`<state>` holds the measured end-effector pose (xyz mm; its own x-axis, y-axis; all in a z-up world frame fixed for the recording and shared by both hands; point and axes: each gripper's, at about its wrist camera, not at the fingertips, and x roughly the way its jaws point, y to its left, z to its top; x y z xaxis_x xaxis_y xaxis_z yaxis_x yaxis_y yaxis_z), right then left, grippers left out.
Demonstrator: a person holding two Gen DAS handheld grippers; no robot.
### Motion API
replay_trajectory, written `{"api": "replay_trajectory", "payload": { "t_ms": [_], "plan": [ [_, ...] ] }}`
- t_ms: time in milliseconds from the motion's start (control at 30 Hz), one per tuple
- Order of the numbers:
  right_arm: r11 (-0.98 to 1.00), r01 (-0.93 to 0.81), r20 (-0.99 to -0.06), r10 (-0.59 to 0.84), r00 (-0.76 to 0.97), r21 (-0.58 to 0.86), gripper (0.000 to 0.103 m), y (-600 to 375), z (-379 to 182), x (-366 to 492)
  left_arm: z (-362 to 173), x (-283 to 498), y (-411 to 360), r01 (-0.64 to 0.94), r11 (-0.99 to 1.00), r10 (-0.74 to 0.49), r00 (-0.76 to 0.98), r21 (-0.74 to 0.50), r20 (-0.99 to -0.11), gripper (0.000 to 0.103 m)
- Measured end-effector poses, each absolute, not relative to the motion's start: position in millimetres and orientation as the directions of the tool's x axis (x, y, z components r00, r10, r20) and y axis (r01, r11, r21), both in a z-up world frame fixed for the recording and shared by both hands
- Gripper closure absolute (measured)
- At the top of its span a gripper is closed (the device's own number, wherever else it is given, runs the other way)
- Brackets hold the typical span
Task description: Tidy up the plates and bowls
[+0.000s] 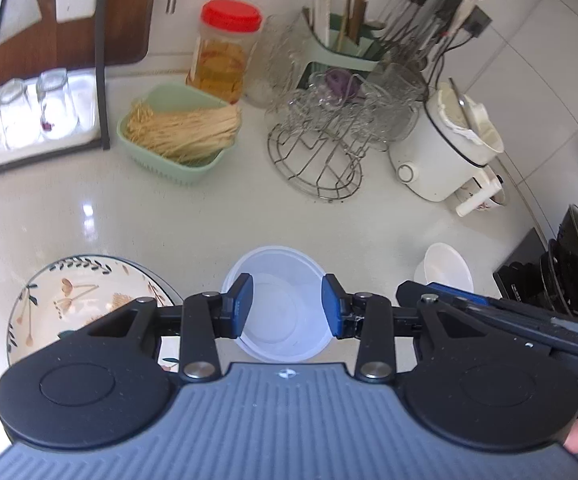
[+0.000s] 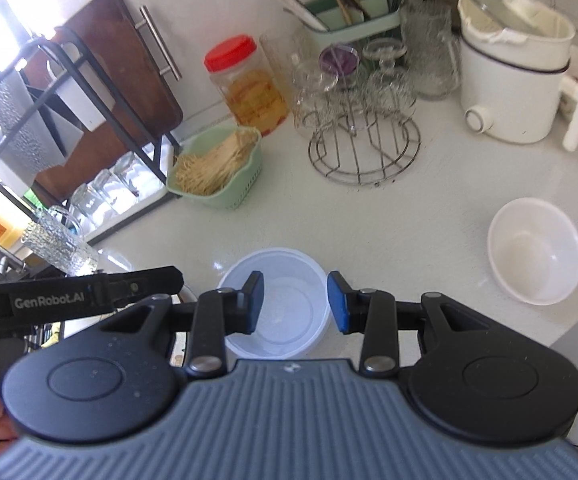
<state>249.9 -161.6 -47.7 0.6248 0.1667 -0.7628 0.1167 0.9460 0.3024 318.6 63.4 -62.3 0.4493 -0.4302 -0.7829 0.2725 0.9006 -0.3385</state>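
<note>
Ceramic first, at the lower left of my left wrist view: a floral plate (image 1: 89, 300) lies flat on the pale surface (image 1: 169, 220), partly hidden under my gripper body. I judge it heavy, stiff and breakable, glazed and so likely slick; its rim looks the only place to pinch it.

Moving right, to the middle of both views, a translucent plastic bowl (image 1: 277, 304) sits upright on the surface. My left gripper (image 1: 288, 306) hangs above it with its jaws spread apart, holding nothing, the blue pads framing the bowl's mouth. My right gripper (image 2: 296, 303) is likewise released and empty, its pads standing over the same bowl (image 2: 277, 304). Whether any pad touches the rim I cannot tell from these angles. This bowl looks light, thin-walled and a little flexible, so I judge a hard squeeze could buckle it; one pad inside and one outside the wall seems the safer hold.

Further right, a small white bowl (image 2: 535, 250) sits upright, well apart from the plastic one; in the left wrist view it shows at the right, just beyond the other gripper's arm (image 1: 445, 270). It looks stiff, smooth and light to moderate in weight, and again the wall at the rim is where I would take it.

Nothing is stacked yet, so the sorting seems to be at its start.
</note>
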Motion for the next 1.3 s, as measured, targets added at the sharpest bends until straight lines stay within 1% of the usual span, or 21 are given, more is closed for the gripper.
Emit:
{"api": "replay_trajectory", "payload": {
  "t_ms": [367,533,833,867,900,967,1300],
  "plan": [
    [0.947,0.156,-0.726,0.103,0.679,0.281,0.064,-160,-29,222,-43,297,67,0.326,0.886,-0.455,0.474,-0.329,-0.754,0.060],
    [0.945,0.159,-0.717,0.100,0.690,0.285,0.064,-163,-28,218,-38,294,55,0.344,0.886,-0.452,0.492,-0.310,-0.744,0.060],
    [0.959,0.164,-0.701,0.047,0.712,0.231,0.064,-190,-23,219,-35,300,26,0.345,0.889,-0.445,0.496,-0.301,-0.745,0.060],
    [0.959,0.168,-0.698,0.039,0.715,0.226,0.053,-194,-23,219,-35,301,21,0.350,0.888,-0.446,0.497,-0.299,-0.744,0.060],
    [0.959,0.173,-0.693,0.032,0.721,0.224,0.036,-199,-22,219,-36,303,15,0.355,0.887,-0.448,0.498,-0.297,-0.743,0.061],
    [0.956,0.196,-0.675,0.002,0.737,0.217,0.022,-209,-23,217,-36,306,5,0.363,0.883,-0.453,0.499,-0.297,-0.738,0.060],
    [0.950,0.256,-0.688,-0.064,0.723,0.181,0.022,-261,-44,211,-53,318,-56,0.443,0.849,-0.493,0.467,-0.289,-0.734,0.060]
  ]
}}
